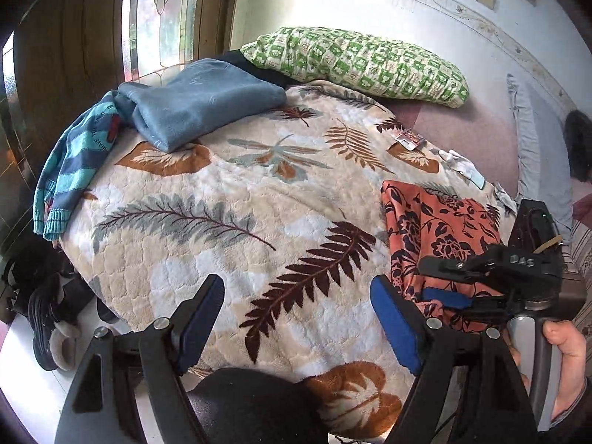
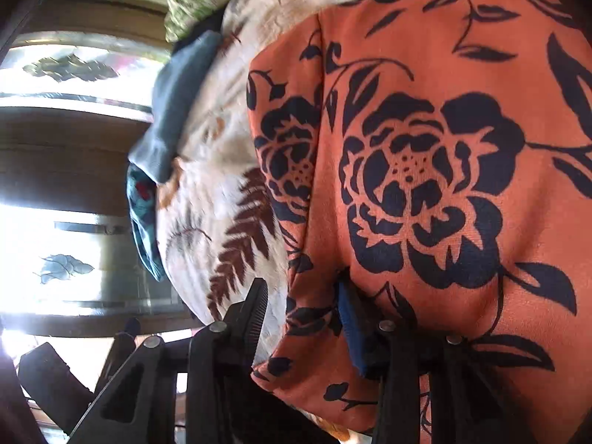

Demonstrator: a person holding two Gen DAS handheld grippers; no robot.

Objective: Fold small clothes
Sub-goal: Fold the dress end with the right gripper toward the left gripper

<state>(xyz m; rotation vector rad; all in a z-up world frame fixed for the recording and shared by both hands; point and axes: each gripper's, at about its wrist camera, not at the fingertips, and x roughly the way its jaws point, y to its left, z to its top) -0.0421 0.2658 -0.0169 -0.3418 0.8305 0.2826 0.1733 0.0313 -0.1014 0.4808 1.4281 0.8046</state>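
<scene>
An orange cloth with black flowers (image 1: 436, 229) lies bunched on the right side of the leaf-print blanket (image 1: 236, 222). In the right wrist view this orange cloth (image 2: 425, 170) fills most of the picture. My right gripper (image 2: 301, 299) stands open at its near edge. A fold of the cloth lies between the jaws against the blue pad (image 2: 347, 318), and the ribbed finger (image 2: 259, 307) stands clear of it. From the left wrist view the right gripper (image 1: 429, 277) reaches in sideways over the cloth. My left gripper (image 1: 296, 285) hangs open above bare blanket with nothing in it.
A folded blue fleece (image 1: 207, 107) and a striped sweater (image 1: 74, 170) lie at the blanket's far left, a green checked pillow (image 1: 355, 59) at the back. Small white items (image 1: 462, 164) sit right of centre. Shoes (image 1: 48, 318) stand on the floor at left. A hand (image 1: 566, 355) holds the right gripper.
</scene>
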